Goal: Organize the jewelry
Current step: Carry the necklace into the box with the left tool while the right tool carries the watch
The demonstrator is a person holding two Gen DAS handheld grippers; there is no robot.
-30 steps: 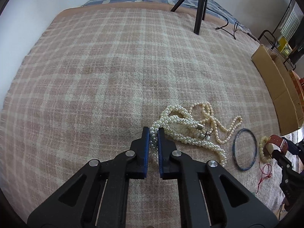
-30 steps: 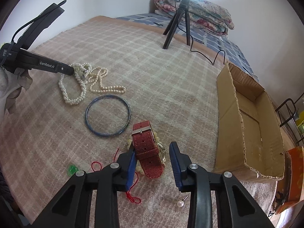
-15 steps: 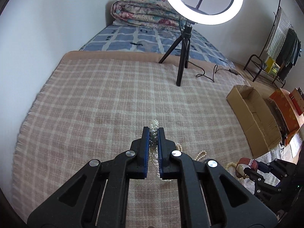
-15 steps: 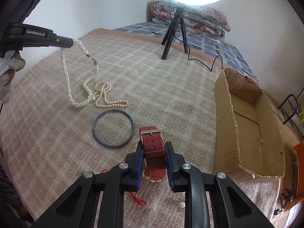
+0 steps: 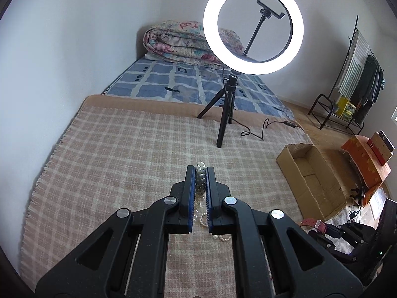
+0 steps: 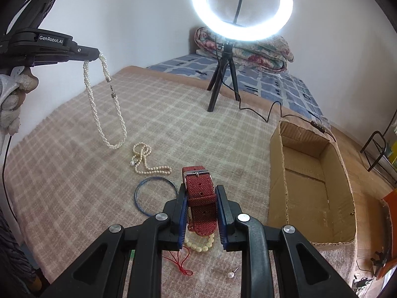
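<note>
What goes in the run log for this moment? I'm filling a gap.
left gripper: shut on pearl necklace, lifted | right gripper: shut on red watch | cardboard box: open

Both grippers matte black w/ blue ribbed pads: left gripper, right gripper. Silver round screws on the linkage arms. White "GenRobot.AI" lettering on left unit's side. Left hand in white knit glove, thin black cable below.
</note>
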